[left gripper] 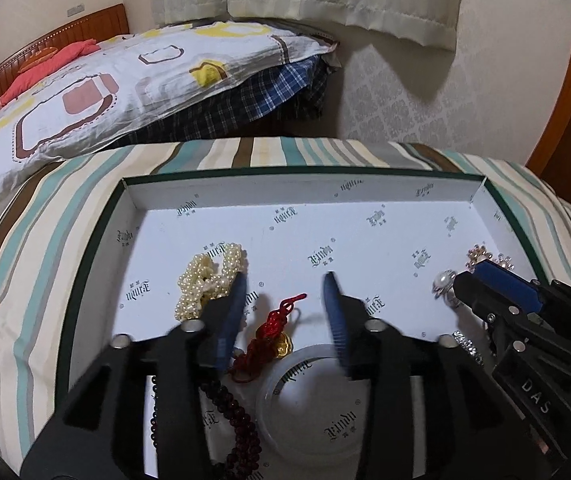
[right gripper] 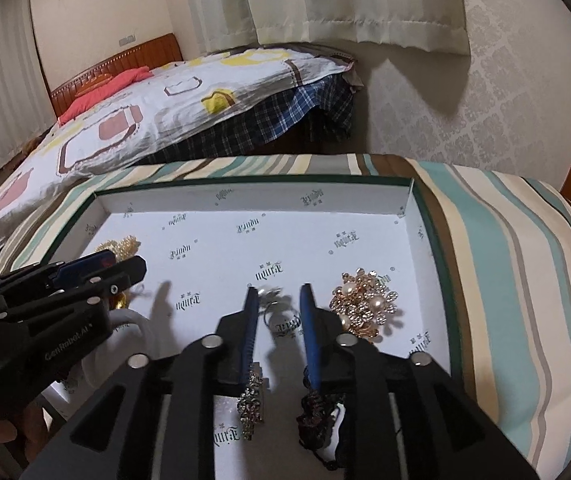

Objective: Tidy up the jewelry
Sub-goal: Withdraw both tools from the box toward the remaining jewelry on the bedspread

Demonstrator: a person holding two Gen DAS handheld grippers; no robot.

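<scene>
A white printed tray with a green rim lies on a striped cover. My left gripper stands open over it. A red knot charm with a gold coin lies between its fingers, untouched. A pearl bundle sits just left of the left finger. My right gripper is open low over the tray, and a pearl ring lies between its pads, not pressed. A gold brooch with pearls lies to its right. The right gripper also shows at the right of the left wrist view.
A clear round lid and a dark red bead string lie near the tray's front. A rhinestone strip and a dark braided piece sit under the right gripper. A bed with a patterned quilt stands behind.
</scene>
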